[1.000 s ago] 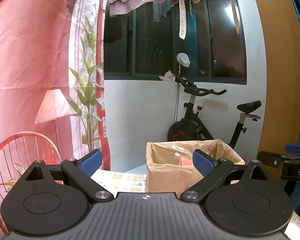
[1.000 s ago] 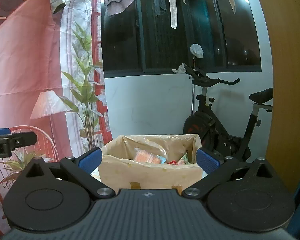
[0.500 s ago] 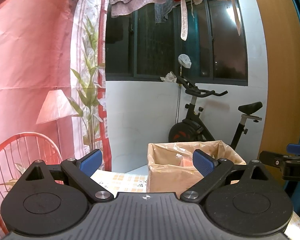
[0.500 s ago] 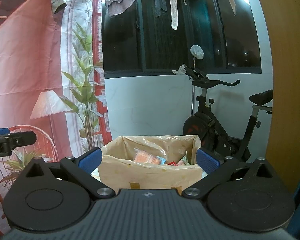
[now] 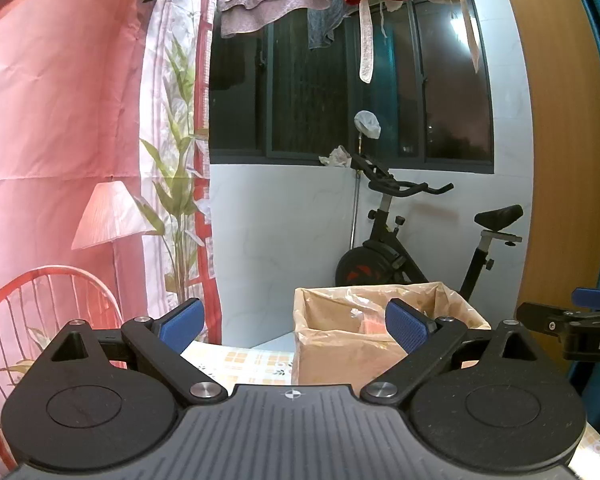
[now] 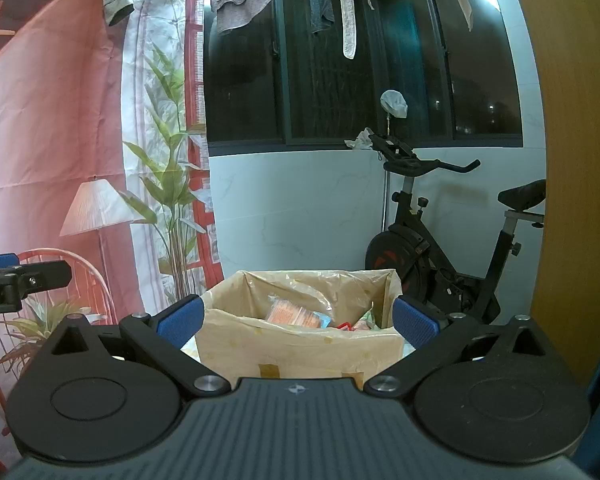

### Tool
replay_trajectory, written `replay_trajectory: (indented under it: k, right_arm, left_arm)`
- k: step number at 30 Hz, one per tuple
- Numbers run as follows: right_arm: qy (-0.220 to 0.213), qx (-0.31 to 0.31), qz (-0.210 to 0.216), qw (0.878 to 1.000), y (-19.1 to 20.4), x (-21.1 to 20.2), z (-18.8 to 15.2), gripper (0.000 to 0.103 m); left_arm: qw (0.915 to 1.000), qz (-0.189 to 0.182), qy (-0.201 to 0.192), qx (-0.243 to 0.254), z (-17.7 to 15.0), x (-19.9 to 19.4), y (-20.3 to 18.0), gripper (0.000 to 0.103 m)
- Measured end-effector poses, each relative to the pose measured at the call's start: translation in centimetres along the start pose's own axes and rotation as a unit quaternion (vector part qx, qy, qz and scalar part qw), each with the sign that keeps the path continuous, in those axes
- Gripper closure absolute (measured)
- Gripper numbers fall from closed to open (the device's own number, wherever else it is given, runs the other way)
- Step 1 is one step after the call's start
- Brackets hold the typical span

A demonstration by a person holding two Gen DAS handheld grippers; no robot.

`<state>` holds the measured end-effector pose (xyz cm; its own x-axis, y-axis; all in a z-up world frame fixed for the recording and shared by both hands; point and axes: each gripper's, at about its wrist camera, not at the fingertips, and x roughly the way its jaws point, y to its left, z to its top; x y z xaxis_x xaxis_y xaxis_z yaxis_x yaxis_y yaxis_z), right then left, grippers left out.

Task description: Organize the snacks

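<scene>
Surface (image 5: 240,360) covered by a cream cloth with an orange checked pattern and small flowers; only a strip of it shows beyond the gripper bodies. A cardboard box (image 6: 300,354) lined with a clear plastic bag stands directly on it, open at the top, tape patches on its front wall. Snack packets (image 6: 294,314) lie inside the box, an orange one on top.

Dark window (image 5: 352,92), exercise bike (image 5: 412,240) by white wall
</scene>
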<state>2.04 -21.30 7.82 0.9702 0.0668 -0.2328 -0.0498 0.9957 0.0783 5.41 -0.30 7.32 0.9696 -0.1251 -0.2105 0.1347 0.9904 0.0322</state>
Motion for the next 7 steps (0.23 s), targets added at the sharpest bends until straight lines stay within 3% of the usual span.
replay_trajectory:
  k: [7]
  right_arm:
    - [0.001,0.000,0.000,1.000,0.01,0.00,-0.01,0.001]
  left_arm:
    - [1.0000,-0.005,0.003,-0.004,-0.15,0.11,0.23,0.005]
